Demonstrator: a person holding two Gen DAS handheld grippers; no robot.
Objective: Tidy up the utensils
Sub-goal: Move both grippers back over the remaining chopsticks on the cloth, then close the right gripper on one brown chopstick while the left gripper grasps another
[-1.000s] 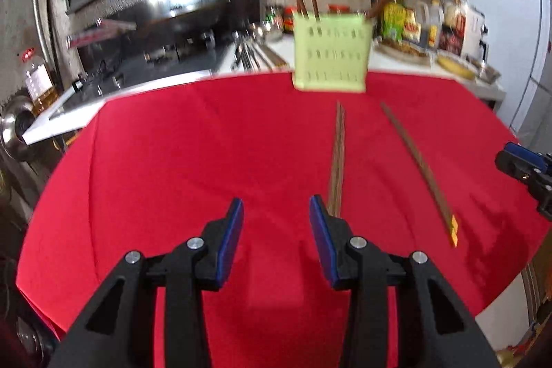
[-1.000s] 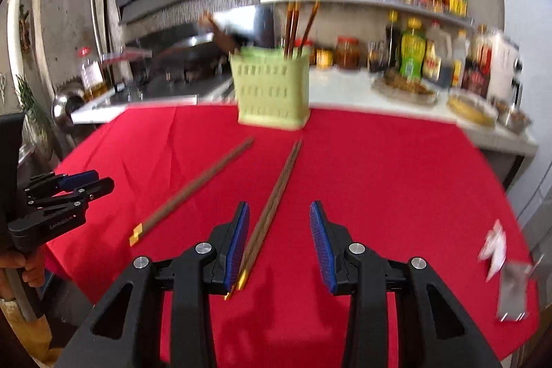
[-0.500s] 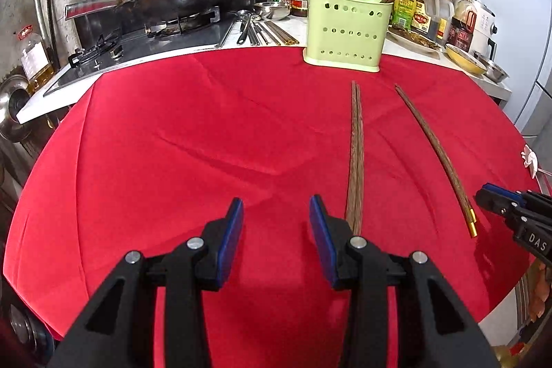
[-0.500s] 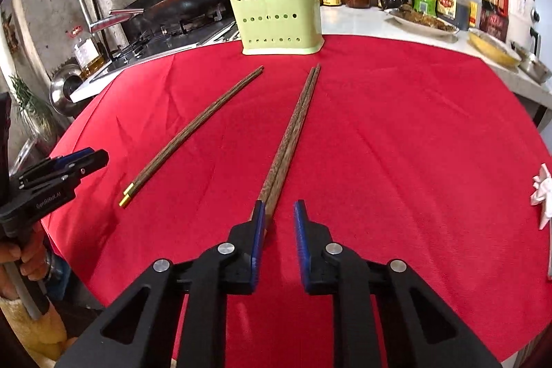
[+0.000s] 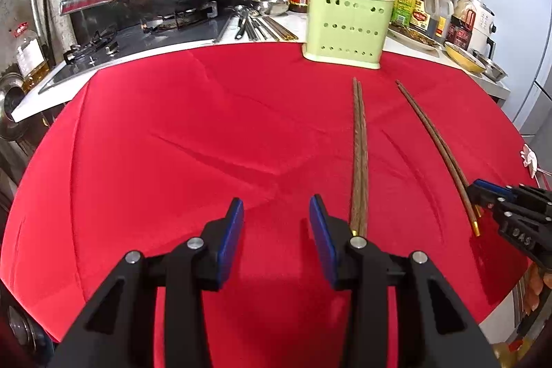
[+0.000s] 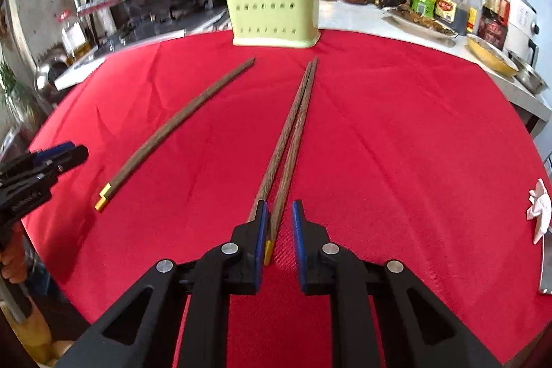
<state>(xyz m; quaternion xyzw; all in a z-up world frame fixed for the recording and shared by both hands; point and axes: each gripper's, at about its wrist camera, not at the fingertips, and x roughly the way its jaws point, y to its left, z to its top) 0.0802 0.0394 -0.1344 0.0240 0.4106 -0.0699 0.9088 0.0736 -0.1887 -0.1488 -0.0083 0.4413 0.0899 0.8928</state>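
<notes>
1. The right gripper [image 6: 278,223], black with blue pads, points down at the red tablecloth [image 6: 396,133]. Its jaws have just been closing and now stand narrow, with a small gap left between them.
2. Between those jaws lies the gold-capped near end of a pair of long dark wooden chopsticks [image 6: 291,130]. One stick runs along the inner face of the left pad; the other stick's end is hidden behind that finger. The right pad stands clear of the wood, so nothing is pinched.
3. That pair stretches straight ahead of the right gripper towards a pale green perforated plastic utensil holder [image 6: 274,11], which stands upright at the far edge of the cloth with more chopsticks leaning in it.
4. A second pair of dark wooden chopsticks with gold ends [image 6: 179,126] lies ahead and to the left of the right gripper, angled towards the holder.
5. The left gripper [image 5: 276,223] is moderately spread with only bare cloth between its blue pads. The second pair lies just right of its right finger, its near end hidden behind that finger.
6. A small white paper scrap [image 6: 538,209] lies to the far right of the right gripper.
</notes>
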